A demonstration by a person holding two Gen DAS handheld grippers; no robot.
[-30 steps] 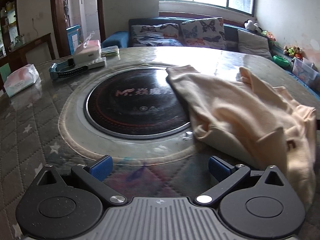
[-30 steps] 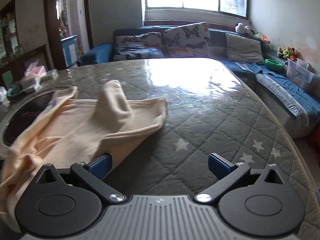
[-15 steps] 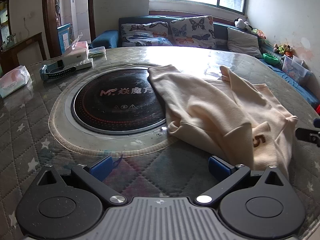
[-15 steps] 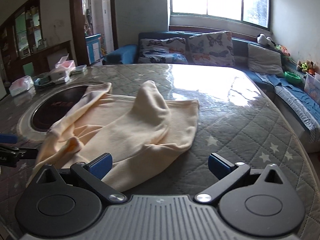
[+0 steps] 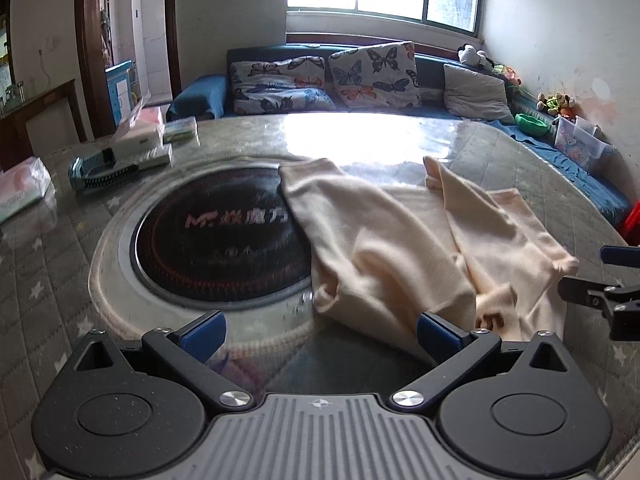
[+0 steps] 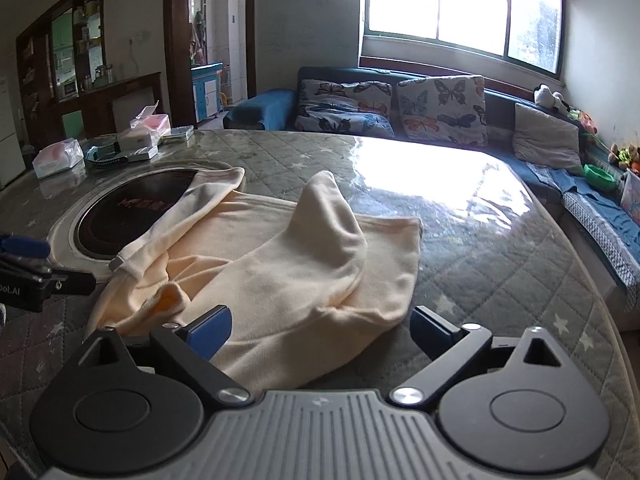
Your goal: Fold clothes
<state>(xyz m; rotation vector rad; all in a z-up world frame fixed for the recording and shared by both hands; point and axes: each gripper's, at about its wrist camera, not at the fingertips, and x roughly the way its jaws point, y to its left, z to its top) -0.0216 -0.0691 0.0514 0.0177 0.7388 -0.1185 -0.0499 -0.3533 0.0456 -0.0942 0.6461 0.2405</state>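
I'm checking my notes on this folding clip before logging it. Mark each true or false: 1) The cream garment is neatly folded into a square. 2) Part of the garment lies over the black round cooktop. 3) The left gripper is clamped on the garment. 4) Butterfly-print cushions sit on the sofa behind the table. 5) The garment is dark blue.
1) False: the cream garment lies rumpled and spread out, one part standing up in a peak.
2) True: one edge overlaps the black round cooktop.
3) False: the left gripper is open, pads apart, gripping nothing.
4) True: butterfly-print cushions rest on the sofa.
5) False: it is cream.
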